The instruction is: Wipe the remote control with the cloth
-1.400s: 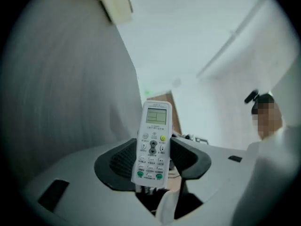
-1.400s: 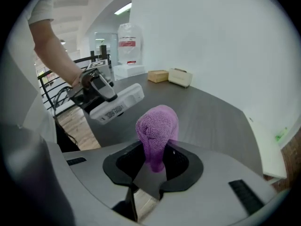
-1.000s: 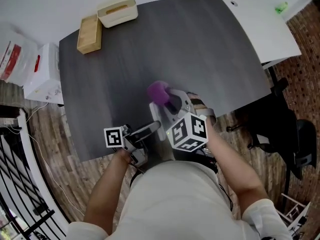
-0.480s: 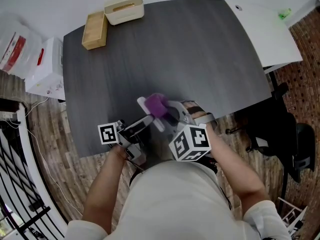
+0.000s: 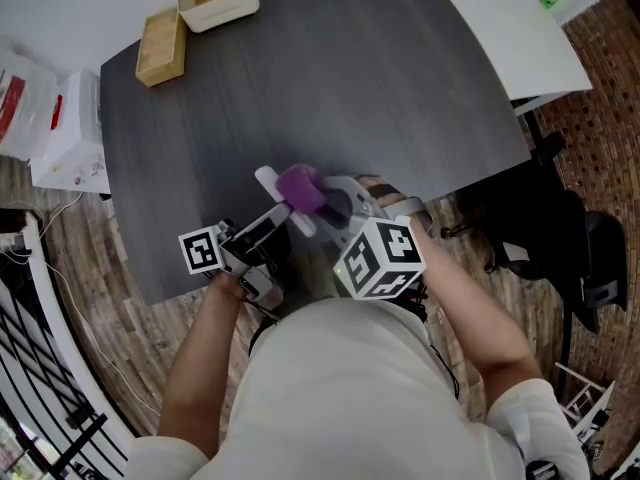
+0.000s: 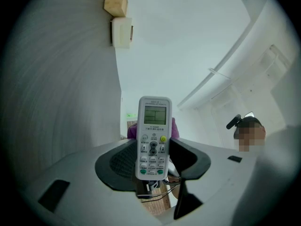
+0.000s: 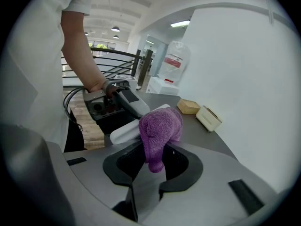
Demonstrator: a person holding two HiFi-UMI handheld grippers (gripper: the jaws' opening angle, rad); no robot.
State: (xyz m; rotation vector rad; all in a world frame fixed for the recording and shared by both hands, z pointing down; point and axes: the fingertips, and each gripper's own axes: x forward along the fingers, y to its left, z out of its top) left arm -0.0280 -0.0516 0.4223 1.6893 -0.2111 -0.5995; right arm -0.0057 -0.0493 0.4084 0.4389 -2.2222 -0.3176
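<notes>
A white remote control (image 6: 153,138) with a small screen and buttons stands upright between the jaws of my left gripper (image 6: 153,158), which is shut on its lower half. My right gripper (image 7: 153,161) is shut on a bunched purple cloth (image 7: 160,130). The cloth rests on the remote's plain back (image 7: 128,130), behind the button side. In the head view the cloth (image 5: 300,190) covers the remote's middle and the remote's far end (image 5: 267,179) sticks out to its left, just above the table's near edge. The left gripper (image 5: 262,230) and right gripper (image 5: 340,204) meet there.
The dark grey table (image 5: 360,88) carries a wooden box (image 5: 161,46) and a cream box (image 5: 216,0) at its far left corner. A white table (image 5: 500,28) adjoins on the right. A black chair (image 5: 560,248) stands to the right, white boxes (image 5: 70,138) and a railing to the left.
The remote's far end has come out from under the cloth and now shows to the cloth's left. Both grippers have shifted a little left together.
</notes>
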